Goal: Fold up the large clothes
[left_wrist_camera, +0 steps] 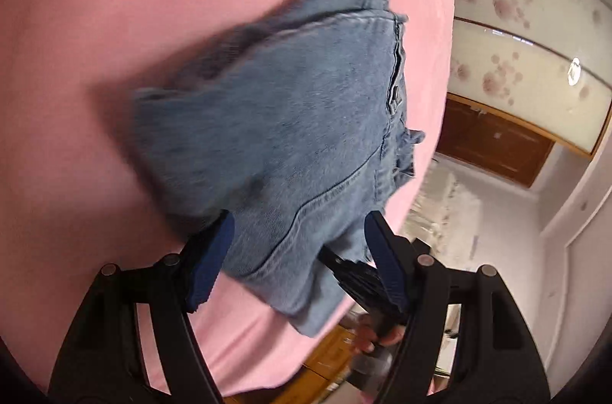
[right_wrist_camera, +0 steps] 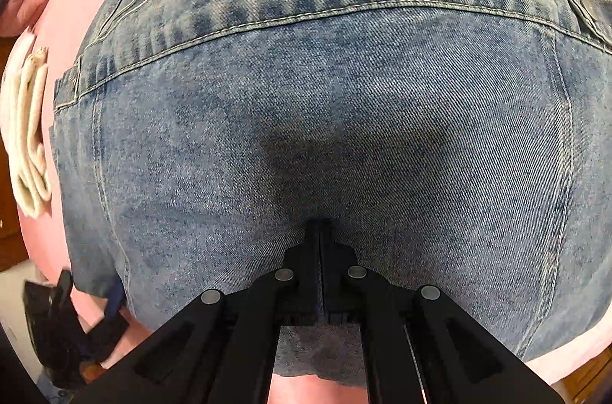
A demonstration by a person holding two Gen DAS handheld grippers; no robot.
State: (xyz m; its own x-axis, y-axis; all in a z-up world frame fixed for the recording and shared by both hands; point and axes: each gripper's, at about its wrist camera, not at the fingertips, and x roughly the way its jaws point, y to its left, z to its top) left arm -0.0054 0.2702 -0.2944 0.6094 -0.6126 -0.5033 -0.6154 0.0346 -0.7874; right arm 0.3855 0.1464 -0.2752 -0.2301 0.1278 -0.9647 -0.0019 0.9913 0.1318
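Right claw (right_wrist_camera: 319,232) fingers together, tips pressed onto folded jeans (right_wrist_camera: 325,106) filling that view. Left claw (left_wrist_camera: 298,243) spread wide, straddling the jeans' near edge. Jeans lie on pink bed (left_wrist_camera: 114,21). Folded white cloth (right_wrist_camera: 26,136) at 9 o'clock, beside jeans.

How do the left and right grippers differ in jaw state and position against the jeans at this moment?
The left gripper has its jaws spread wide; the right gripper has its jaws closed together. The left gripper straddles a corner of the folded jeans without clamping it; the right gripper's tips press into the denim at the jeans' near edge. Both work the same jeans on the pink sheet.
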